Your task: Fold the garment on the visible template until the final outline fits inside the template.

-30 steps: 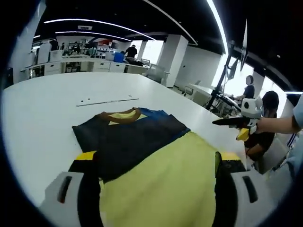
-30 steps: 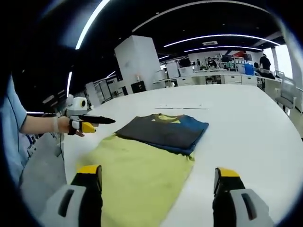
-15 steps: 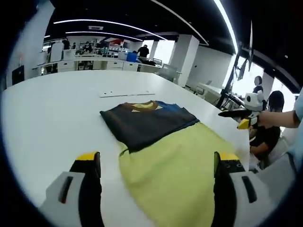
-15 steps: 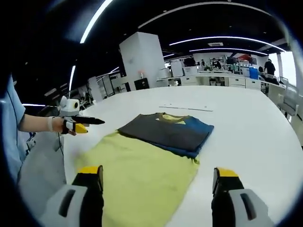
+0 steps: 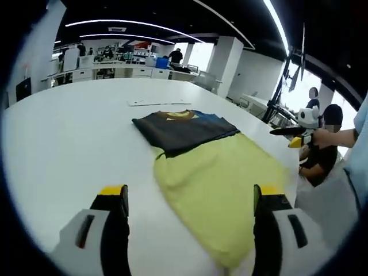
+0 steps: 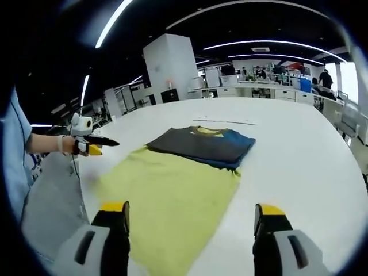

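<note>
A garment lies flat on the white table (image 5: 63,132). Its near part is yellow-green (image 5: 224,184) (image 6: 167,201); its far part is dark with a blue edge and a brown collar (image 5: 181,127) (image 6: 204,144), the sleeves folded in. A thin template line (image 5: 155,103) (image 6: 227,121) is marked on the table just past the collar. My left gripper (image 5: 188,198) stands open, apart from the cloth's near left edge. My right gripper (image 6: 190,215) is open above the yellow hem. Each view catches the other gripper (image 5: 299,133) (image 6: 86,141) held at the side.
The table's near edge runs close below the hem, with a person's sleeve and hand beside it. A seated person (image 5: 319,149) is at the right of the left gripper view. Desks, pillars and people fill the office far behind the table.
Both grippers have drawn back and up from the garment. The left one, earlier with yellow cloth between its jaws, now stands clear; the cloth lies flat.
</note>
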`<state>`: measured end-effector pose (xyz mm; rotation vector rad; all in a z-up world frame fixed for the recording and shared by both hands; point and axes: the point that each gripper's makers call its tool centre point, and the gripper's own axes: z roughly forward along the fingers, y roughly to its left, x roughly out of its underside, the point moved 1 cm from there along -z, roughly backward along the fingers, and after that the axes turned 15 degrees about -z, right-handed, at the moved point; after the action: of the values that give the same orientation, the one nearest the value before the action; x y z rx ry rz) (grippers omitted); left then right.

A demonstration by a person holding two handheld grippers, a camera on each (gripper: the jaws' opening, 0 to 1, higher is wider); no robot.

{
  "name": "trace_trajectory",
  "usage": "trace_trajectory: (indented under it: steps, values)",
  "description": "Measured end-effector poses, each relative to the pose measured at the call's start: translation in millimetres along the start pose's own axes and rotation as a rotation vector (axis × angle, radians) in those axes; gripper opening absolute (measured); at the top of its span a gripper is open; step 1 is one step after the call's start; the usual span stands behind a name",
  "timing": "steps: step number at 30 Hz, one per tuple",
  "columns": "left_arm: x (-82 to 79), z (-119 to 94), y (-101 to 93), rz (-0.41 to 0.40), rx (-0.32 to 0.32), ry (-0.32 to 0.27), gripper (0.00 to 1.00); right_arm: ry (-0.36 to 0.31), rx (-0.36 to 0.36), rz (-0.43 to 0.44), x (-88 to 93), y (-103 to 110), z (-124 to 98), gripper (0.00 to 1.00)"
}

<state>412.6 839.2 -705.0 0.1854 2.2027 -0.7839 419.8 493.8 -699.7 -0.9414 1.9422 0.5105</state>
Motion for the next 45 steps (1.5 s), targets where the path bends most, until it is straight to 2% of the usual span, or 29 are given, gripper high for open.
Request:
trace_trajectory:
  steps: [3, 5, 8, 10, 13, 17, 20, 25, 34, 36, 37, 38, 40, 42, 45]
  values:
    - [15.4, -10, -5.0, -0.007, 0.02, 0.041, 0.72, 0.025, 0.005, 0.009, 11.0, 5, -7, 0.71]
    - [24.6, -14, -3.8, 0.001, 0.018, 0.058, 0.68, 0.064, -0.004, 0.049, 25.6, 11, -14, 0.62]
    - [38.5, -24, -1.7, -0.009, 0.015, 0.084, 0.59, 0.083, -0.007, 0.059, 39.8, 19, -20, 0.57]
    - [44.9, -30, -3.9, -0.033, 0.025, 0.088, 0.57, 0.092, -0.019, 0.07, 47.1, 28, -23, 0.57]
    - [60.8, -38, -2.0, 0.004, 0.007, 0.14, 0.51, 0.121, -0.027, 0.083, 58.3, 36, -25, 0.55]
    - [71.2, -43, -5.4, 0.003, 0.008, 0.155, 0.49, 0.136, -0.037, 0.087, 63.4, 43, -27, 0.55]
    - [77.0, -45, -7.4, 0.001, 0.013, 0.166, 0.44, 0.159, -0.047, 0.073, 67.6, 47, -28, 0.53]
    - [83.8, -44, -11.3, -0.021, 0.023, 0.179, 0.44, 0.17, -0.054, 0.082, 72.1, 51, -31, 0.51]
    - [95.9, -45, -15.7, -0.086, 0.016, 0.201, 0.34, 0.185, -0.055, 0.147, 81.2, 57, -34, 0.35]
    - [97.5, -44, -16.4, -0.099, 0.016, 0.21, 0.35, 0.186, -0.056, 0.161, 81.3, 59, -33, 0.28]
    - [100.3, -44, -16.8, -0.131, 0.012, 0.228, 0.36, 0.187, -0.055, 0.165, 81.4, 59, -32, 0.26]
    - [105.5, -44, -18.2, -0.171, 0.007, 0.261, 0.36, 0.188, -0.056, 0.172, 81.6, 60, -32, 0.25]
    - [105.4, -42, -17.2, -0.135, 0.001, 0.236, 0.36, 0.182, -0.063, 0.193, 80.1, 61, -29, 0.24]
    - [108.0, -42, -18.9, -0.181, 0.002, 0.249, 0.32, 0.179, -0.064, 0.198, 79.4, 60, -27, 0.23]
    - [108.7, -42, -18.0, -0.195, -0.006, 0.256, 0.29, 0.181, -0.07, 0.205, 79.7, 61, -26, 0.2]
